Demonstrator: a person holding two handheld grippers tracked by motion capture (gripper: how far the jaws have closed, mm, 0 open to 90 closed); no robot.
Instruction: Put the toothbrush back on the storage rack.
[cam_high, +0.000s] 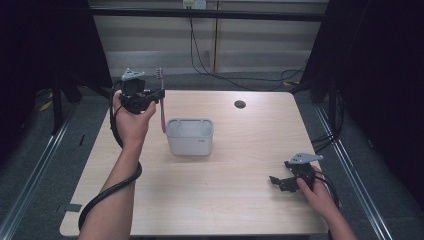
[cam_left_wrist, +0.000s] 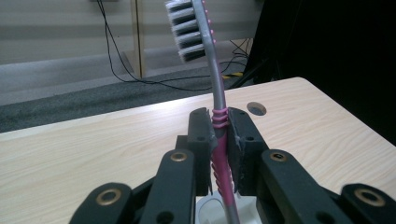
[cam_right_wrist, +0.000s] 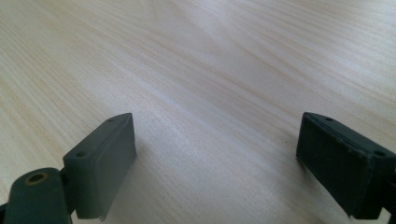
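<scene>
Your left gripper (cam_left_wrist: 219, 140) clamps the pink toothbrush (cam_left_wrist: 215, 98) upright, bristles up, raised just left of the grey holder (cam_high: 190, 136); keep it vertical, lower its handle into a slot; right gripper (cam_high: 283, 183) rests with fingers apart on the table (cam_high: 240, 150).

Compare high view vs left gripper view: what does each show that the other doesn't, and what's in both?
High view alone: the right gripper low on the table near the right edge, fingers apart around nothing, plus both forearms, and the whole grey container.

Left gripper view alone: close detail of the grip, both fingers pressed on the toothbrush's pink ribbed handle, bristles facing left in that view.

Both: the toothbrush held upright in the left gripper, the wooden table with its round hole, and floor cables behind.
</scene>
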